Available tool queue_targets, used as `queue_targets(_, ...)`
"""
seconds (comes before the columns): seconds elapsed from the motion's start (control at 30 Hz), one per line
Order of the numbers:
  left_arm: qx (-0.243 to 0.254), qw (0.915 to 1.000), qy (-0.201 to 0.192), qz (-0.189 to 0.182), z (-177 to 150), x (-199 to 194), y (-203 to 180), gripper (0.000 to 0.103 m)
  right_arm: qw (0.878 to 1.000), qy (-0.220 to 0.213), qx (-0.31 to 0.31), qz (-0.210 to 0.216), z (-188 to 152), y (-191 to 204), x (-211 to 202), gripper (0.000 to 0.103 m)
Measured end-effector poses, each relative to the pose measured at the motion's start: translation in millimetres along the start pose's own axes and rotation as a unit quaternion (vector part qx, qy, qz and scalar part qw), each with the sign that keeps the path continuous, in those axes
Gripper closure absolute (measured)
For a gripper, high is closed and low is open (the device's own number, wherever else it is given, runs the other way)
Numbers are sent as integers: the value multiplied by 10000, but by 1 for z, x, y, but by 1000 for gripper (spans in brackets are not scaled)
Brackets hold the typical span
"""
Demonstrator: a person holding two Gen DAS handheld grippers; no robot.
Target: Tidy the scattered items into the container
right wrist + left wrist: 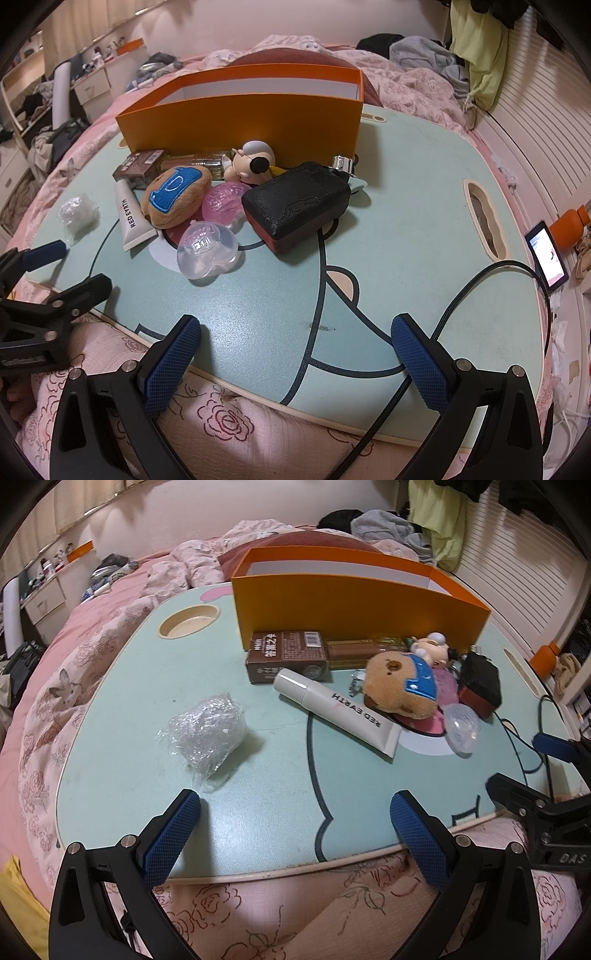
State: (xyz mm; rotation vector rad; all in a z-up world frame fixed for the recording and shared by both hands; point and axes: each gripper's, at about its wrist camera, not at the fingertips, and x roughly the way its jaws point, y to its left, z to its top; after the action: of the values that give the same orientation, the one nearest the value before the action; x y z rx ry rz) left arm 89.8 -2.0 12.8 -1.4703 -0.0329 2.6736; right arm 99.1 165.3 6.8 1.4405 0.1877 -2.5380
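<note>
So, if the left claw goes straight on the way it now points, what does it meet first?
Probably the bare mint-green tabletop. The open left claw points down at it, with the crumpled clear plastic wrap bundle slightly left of that line; depth is unclear.

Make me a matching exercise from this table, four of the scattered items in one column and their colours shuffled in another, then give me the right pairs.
Items:
1. storage box
2. cream tube
3. plush toy
4. drink carton

Colours:
A. tan with a blue patch
B. brown
C. orange
D. white

Pairs: 1-C, 2-D, 3-A, 4-B
</note>
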Motion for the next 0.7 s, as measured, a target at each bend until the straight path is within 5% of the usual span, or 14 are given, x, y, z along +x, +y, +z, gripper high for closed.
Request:
queue_targets(0.17,-129,9960,-798,-385,2,-37,16,8,10000,-10,-2,0,0,0,0,0)
queue_targets(0.3,-348,9911,-1251,-297,6,-53,38,16,10000,-9,1,-3,0,0,0,0)
queue_targets(0.4,-313,9931,-1128,-51,11,-38,48,19,10000,-9,1,-5,-1,0,0,0)
queue_targets(0.5,-172,9955,-915,183,16,-17,50,40,10000,-17,9,4,0,0,-1,0)
queue_targets(0.6,-230,9975,-648,-147,21,1,54,60,9997,-159,147,149,-1,-4,-6,1)
queue_targets(0.63,-267,9976,-586,-239,22,5,54,68,9991,-235,198,289,-1,-6,-9,4)
queue_targets(0.7,-254,9971,-655,-289,21,5,52,69,9968,-461,291,577,0,-10,-17,21)
